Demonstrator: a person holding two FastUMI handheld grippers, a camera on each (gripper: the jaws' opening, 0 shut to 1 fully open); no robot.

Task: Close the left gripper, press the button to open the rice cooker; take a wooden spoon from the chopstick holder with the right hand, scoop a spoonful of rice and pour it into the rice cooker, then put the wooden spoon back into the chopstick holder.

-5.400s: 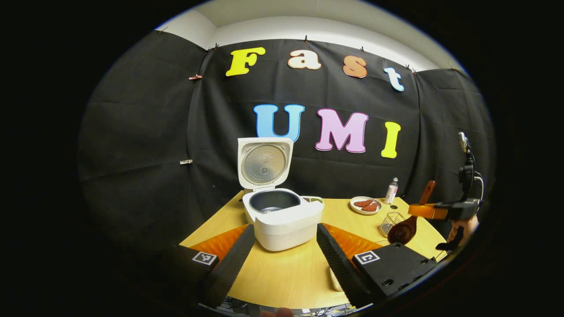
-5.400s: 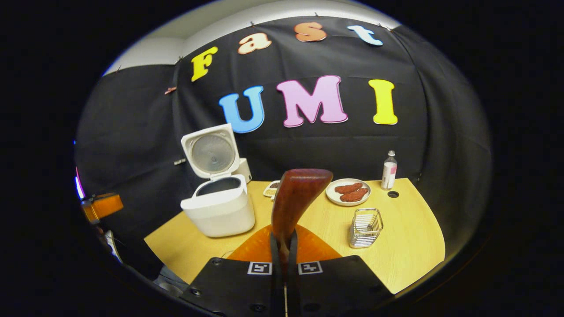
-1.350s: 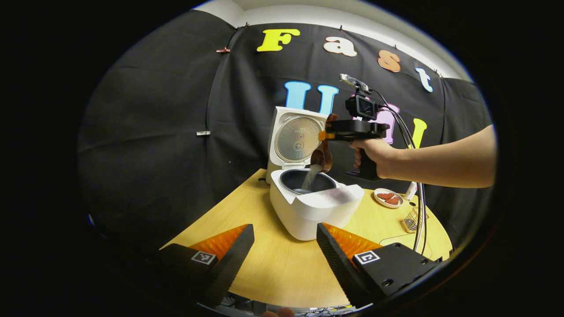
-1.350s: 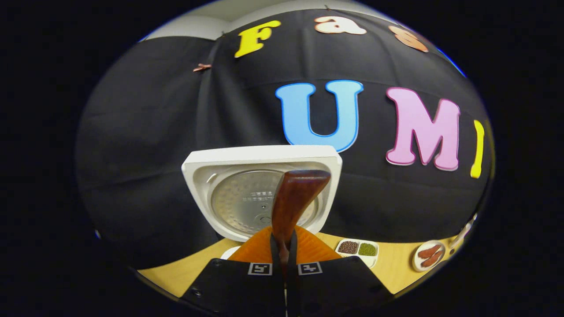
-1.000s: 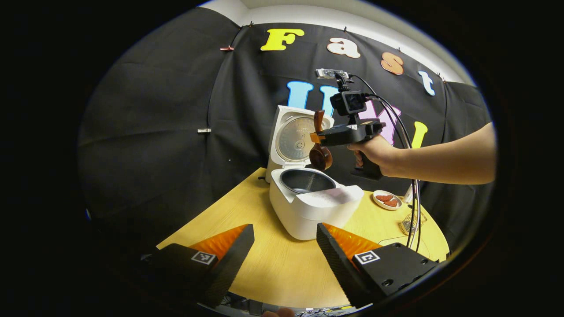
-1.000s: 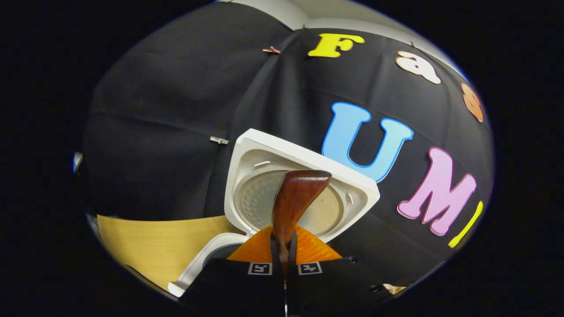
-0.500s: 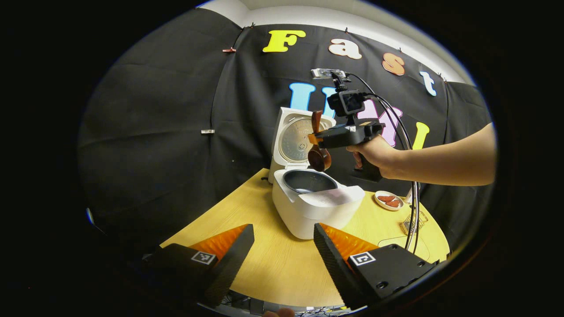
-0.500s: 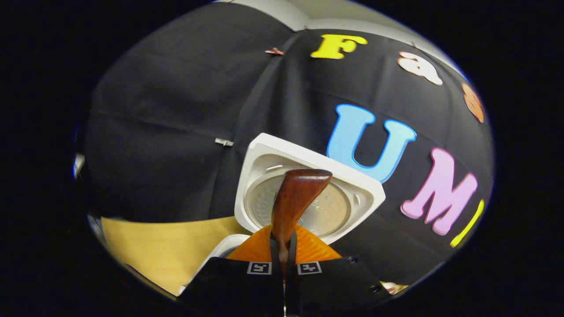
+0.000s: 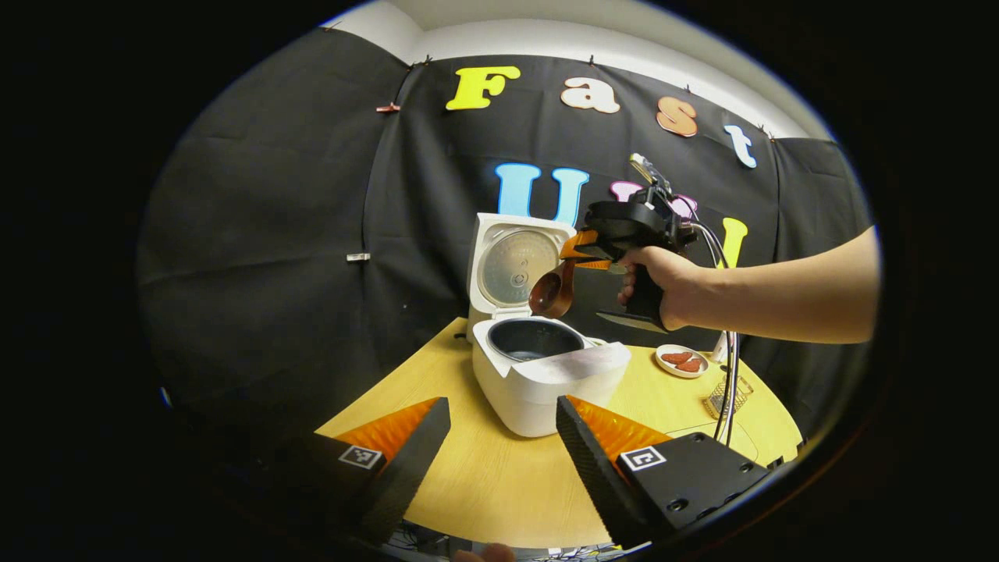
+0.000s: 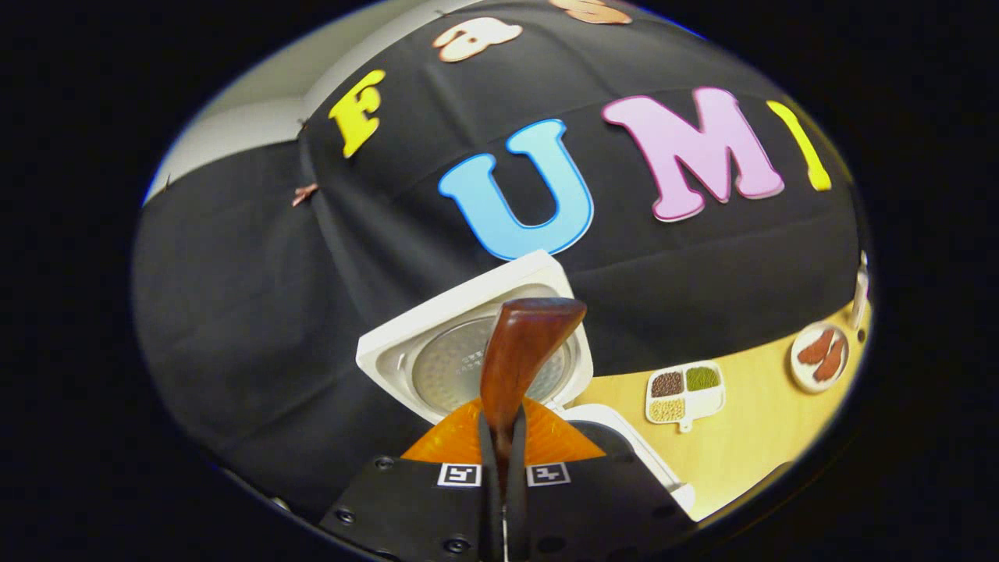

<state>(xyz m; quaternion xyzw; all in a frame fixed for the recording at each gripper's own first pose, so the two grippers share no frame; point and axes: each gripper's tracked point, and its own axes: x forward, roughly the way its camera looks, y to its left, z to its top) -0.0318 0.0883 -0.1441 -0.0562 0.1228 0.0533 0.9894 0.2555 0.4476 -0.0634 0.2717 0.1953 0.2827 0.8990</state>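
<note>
Now right gripper (image 10: pixel 503 460) clamps wooden spoon (image 9: pixel 550 287) above open rice cooker (image 9: pixel 538 371), bowl apparently empty; left gripper (image 9: pixel 499 460) spread wide, holding nothing.

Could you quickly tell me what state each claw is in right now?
Left claw: open, holding nothing.
Right claw: closed on the wooden spoon.

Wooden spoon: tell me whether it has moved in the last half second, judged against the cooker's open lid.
Yes. The wooden spoon has tipped: its bowl now hangs lower and further left across the rice cooker lid.
</note>
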